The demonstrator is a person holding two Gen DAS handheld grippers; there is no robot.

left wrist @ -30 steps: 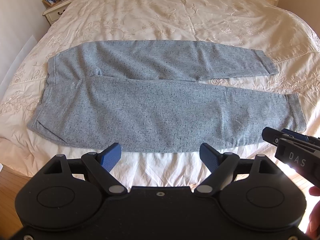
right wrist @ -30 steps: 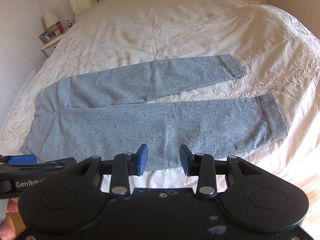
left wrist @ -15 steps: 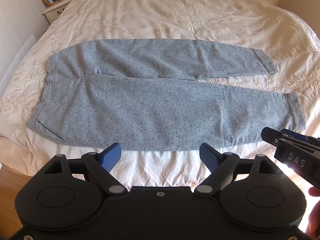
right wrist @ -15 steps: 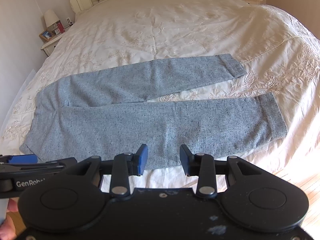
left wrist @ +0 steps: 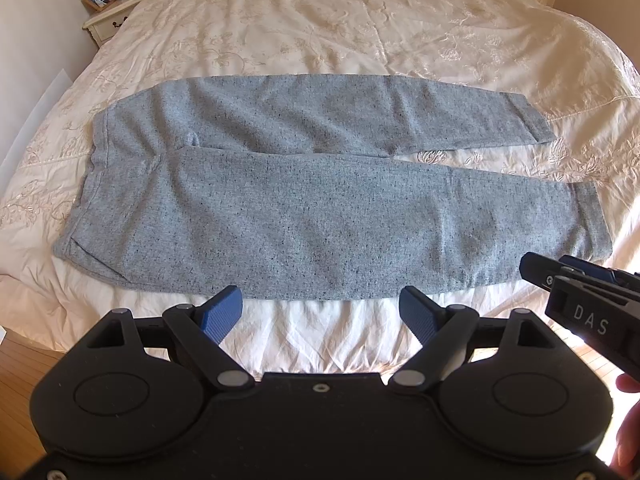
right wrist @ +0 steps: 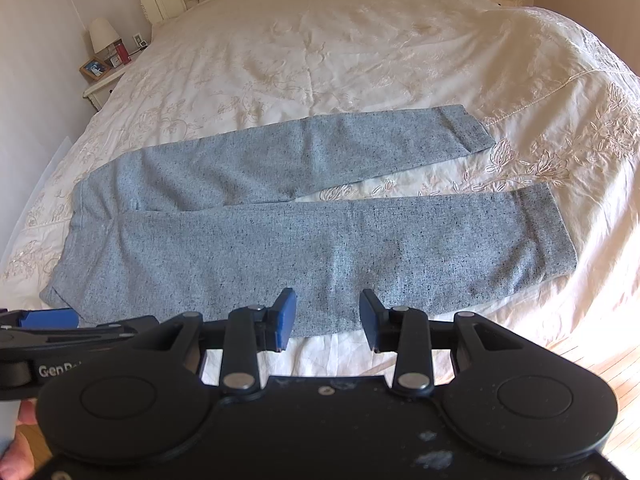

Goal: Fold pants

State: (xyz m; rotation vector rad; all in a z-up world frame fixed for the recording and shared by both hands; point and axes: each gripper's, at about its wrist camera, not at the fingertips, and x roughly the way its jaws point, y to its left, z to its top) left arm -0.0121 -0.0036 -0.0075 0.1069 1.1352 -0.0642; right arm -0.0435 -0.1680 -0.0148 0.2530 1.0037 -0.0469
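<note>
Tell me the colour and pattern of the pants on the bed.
The pants are light blue-grey, flecked with small dark specks. The left wrist view shows it best.

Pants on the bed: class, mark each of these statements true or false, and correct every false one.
1. The grey pants lie spread flat on the bed, both legs unfolded. True.
2. The left gripper is clamped on the near leg. False: its jaws stand wide open, short of the pants' near edge.
3. The waistband lies to the left, the cuffs to the right. True.
4. The two legs lie stacked one on the other. False: they lie side by side and part towards the cuffs, with bedspread showing between.
5. The right gripper holds a cuff. False: it is open and holds nothing.
</note>
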